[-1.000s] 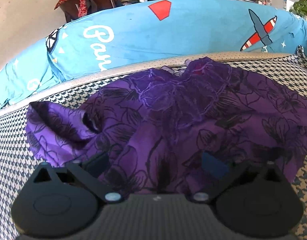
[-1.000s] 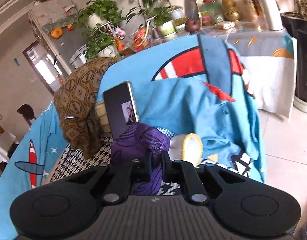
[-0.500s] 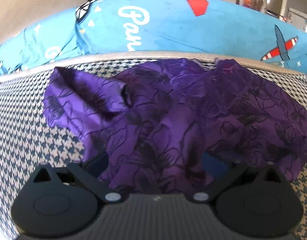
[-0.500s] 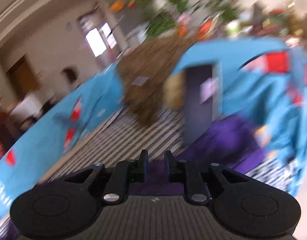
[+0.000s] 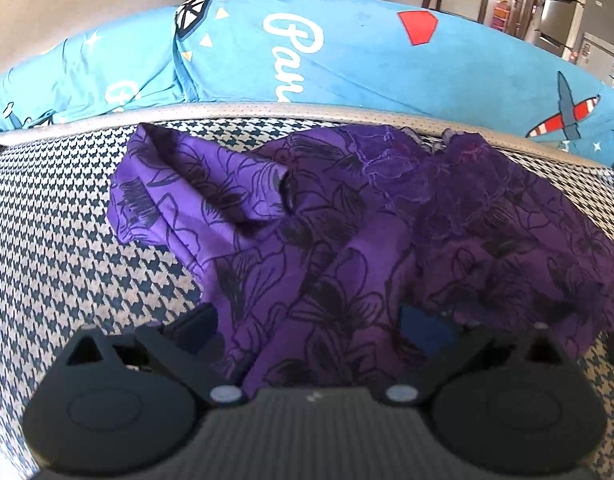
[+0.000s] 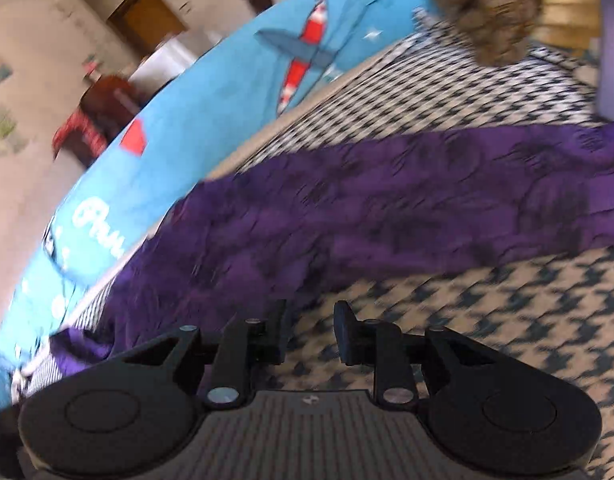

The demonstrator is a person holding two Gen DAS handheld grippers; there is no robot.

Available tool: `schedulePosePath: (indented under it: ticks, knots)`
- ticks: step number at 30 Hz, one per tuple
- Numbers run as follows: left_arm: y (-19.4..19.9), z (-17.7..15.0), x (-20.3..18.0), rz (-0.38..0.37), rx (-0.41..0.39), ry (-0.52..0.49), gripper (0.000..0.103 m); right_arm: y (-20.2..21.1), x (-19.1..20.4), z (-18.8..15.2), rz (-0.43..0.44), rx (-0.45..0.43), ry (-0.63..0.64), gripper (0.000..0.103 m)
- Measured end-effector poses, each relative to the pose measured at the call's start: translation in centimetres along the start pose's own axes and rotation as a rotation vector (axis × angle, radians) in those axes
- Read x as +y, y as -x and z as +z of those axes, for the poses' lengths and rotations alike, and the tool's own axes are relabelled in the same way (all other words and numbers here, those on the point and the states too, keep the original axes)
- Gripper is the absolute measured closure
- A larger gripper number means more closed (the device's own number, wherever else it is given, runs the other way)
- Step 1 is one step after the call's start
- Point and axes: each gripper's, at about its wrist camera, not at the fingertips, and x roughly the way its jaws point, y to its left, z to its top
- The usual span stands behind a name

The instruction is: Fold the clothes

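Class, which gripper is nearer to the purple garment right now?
Left. The left gripper has the purple garment lying between its open fingers; the right gripper sits over bare houndstooth cover beside the garment's edge.

A rumpled purple floral garment (image 5: 347, 232) lay on the houndstooth seat cushion (image 5: 67, 248). The left gripper (image 5: 307, 324) stood wide apart, its fingers (image 5: 195, 328) partly buried in the cloth's near edge. A blue printed cover (image 5: 347, 60) draped the backrest behind.

Only readable text ahead of my left tool: white script "Par", cut off by the cushion edge, on the blue cover (image 5: 347, 60). My right camera shows similar white script up-left, too blurred to read.
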Motion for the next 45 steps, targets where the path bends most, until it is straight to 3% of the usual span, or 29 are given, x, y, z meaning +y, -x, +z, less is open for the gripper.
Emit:
schedulePosePath:
  ticks: [7,13,18,21,23,24,28,33,40,45]
  knots:
    - [1.6,-0.9,0.4,-0.002,-0.037,-0.058,0.0,-0.2,1.5,-3.7,0.048,0.091,0.063,0.072]
    - [2.9,-3.4,1.1,-0.005,-0.077,-0.094,0.0,0.2,2.2,-5.9,0.086,0.097,0.114,0.061]
    - [4.3,-6.2,2.3,-0.028,-0.095,-0.069,0.0,0.3,2.7,-7.3,0.098,0.098,0.143,0.059]
    - [5.3,-7.6,2.5,-0.006,-0.126,-0.082,0.0,0.3,3.0,-8.1,0.105,0.099,0.161,0.059]
    - [5.6,-8.5,2.7,0.001,-0.131,-0.083,0.0,0.3,3.2,-8.7,0.11,0.099,0.173,0.067]
    - [5.7,-8.9,2.8,0.001,-0.126,-0.081,0.0,0.3,3.3,-9.0,0.112,0.099,0.179,0.076]
    - [5.5,-9.9,3.5,0.023,-0.108,-0.061,0.0,1.7,3.2,-9.3,0.122,0.025,0.177,0.087]
    - [5.3,-10.5,4.6,0.054,-0.103,-0.035,0.0,3.4,3.1,-9.7,0.134,-0.071,0.173,0.09]
    - [5.1,-11.3,5.4,0.095,-0.097,-0.025,0.0,11.0,1.7,-10.2,0.148,-0.373,0.231,0.091]
    - [5.4,-12.1,5.6,0.113,-0.103,-0.023,0.0,12.6,0.3,-10.2,0.154,-0.385,0.206,0.09]
